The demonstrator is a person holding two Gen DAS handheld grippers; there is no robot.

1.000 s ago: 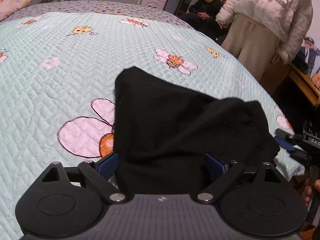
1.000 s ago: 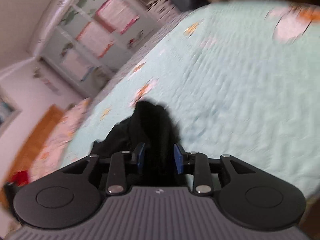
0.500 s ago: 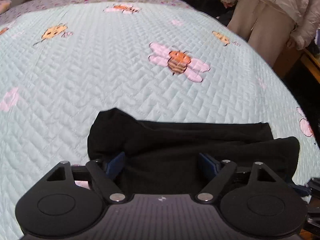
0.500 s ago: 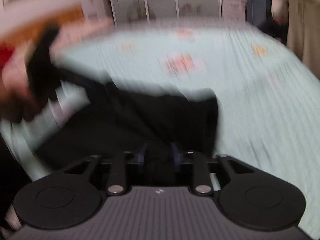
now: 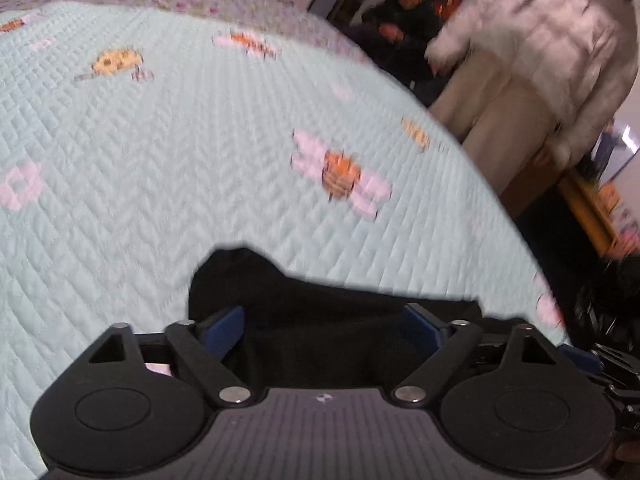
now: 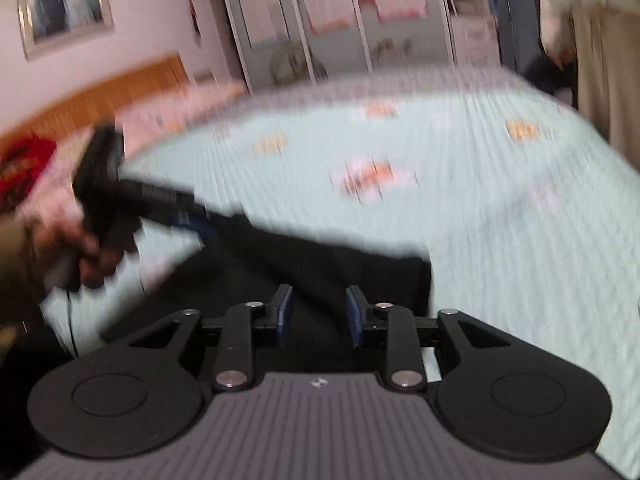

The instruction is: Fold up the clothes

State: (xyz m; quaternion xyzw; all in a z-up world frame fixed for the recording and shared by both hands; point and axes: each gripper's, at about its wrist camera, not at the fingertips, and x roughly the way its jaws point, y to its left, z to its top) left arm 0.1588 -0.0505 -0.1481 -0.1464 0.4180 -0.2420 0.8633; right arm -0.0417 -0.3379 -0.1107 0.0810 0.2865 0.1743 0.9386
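A black garment [image 5: 320, 300] lies in a folded band on the pale green quilt, close to the bed's near edge. My left gripper [image 5: 324, 324] is open, its blue pads wide apart over the cloth. In the right wrist view the same garment [image 6: 320, 256] runs across in front of my right gripper [image 6: 319, 312], whose blue pads stand apart with cloth beneath them. The left gripper and the hand that holds it [image 6: 104, 208] show at the left of that view. Both views are blurred by motion.
The quilt [image 5: 160, 140] with bee and flower patches covers the bed. A standing person in a white jacket [image 5: 540, 60] and a seated person [image 5: 404, 12] are beyond the bed's right side. Wardrobes [image 6: 340, 20] and a wooden headboard [image 6: 120, 92] stand behind.
The garment went from a raised hump to a flat band on the quilt. The right gripper swung round to face across the bed and its pads have parted from the cloth.
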